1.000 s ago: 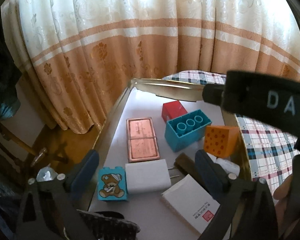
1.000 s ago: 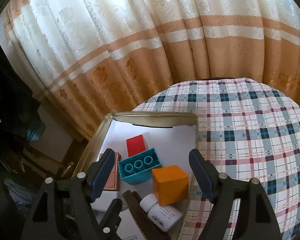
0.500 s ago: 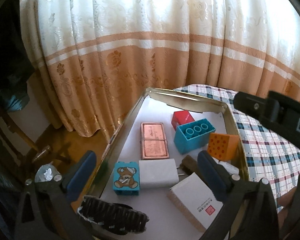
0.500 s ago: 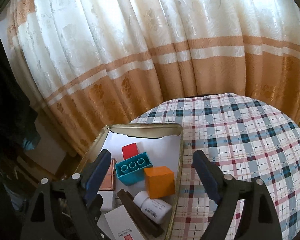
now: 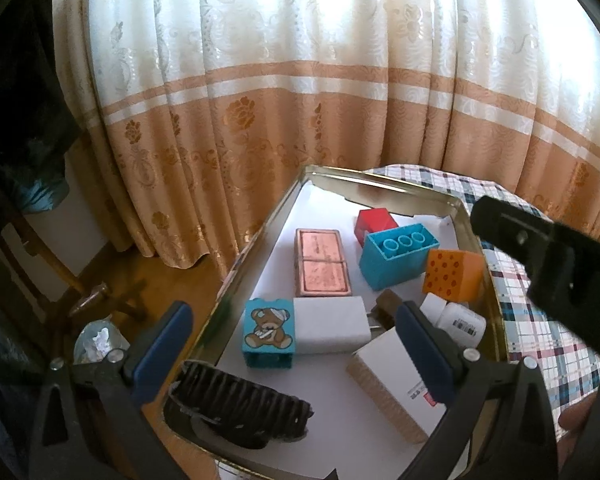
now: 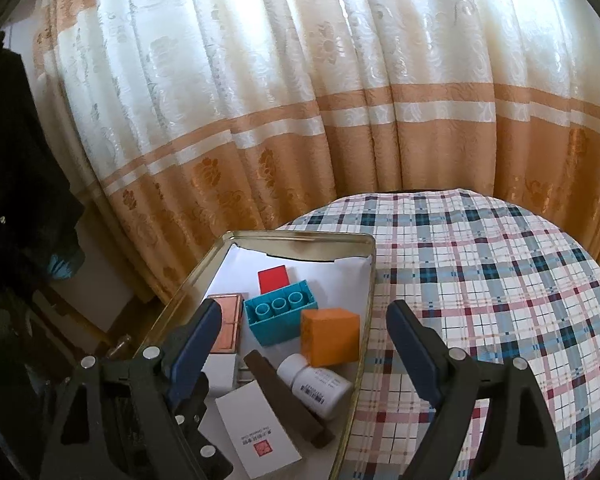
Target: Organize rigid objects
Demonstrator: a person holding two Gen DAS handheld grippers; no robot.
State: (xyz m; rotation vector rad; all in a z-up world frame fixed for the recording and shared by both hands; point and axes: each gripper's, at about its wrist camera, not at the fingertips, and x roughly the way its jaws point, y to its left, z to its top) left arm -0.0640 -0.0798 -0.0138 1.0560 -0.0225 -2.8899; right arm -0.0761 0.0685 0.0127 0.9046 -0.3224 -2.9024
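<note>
Gold-coloured metal forms the shallow tray (image 5: pixel 260 240) that takes up the lower half of the left wrist view, lined with white paper and already holding everything to be sorted. A copper-faced tin (image 5: pixel 322 262) lies flat near the middle; beyond it a red block (image 5: pixel 374 220) sits just behind a blue three-hole brick (image 5: pixel 396 254), which lies on its side with an orange dotted cube (image 5: pixel 452 270) beside it. Nearer the camera, a bear-print block (image 5: pixel 269 332) stands touching a white charger (image 5: pixel 332 324), and a white box with a red stamp (image 5: pixel 392 384) lies at an angle, probably dropped in rather than lined up. A black toothed hair clip (image 5: pixel 240 400) rests over the near rim. The left gripper (image 5: pixel 296 344) hovers above these with its jaws spread and nothing between them, which suggests a pause between placements. The other tool's dark body crosses the right edge.

From the right wrist view the tray (image 6: pixel 364 320) sits at the left edge of a round table under a plaid cloth (image 6: pixel 480 280), bare of objects where visible, so the collecting looks largely done. The right gripper (image 6: pixel 300 340) has just been opening and now stands wide and empty above the orange cube (image 6: pixel 330 336) and a small white labelled bottle (image 6: pixel 316 386) lying on its side beside a dark brown bar (image 6: pixel 284 396).
</note>
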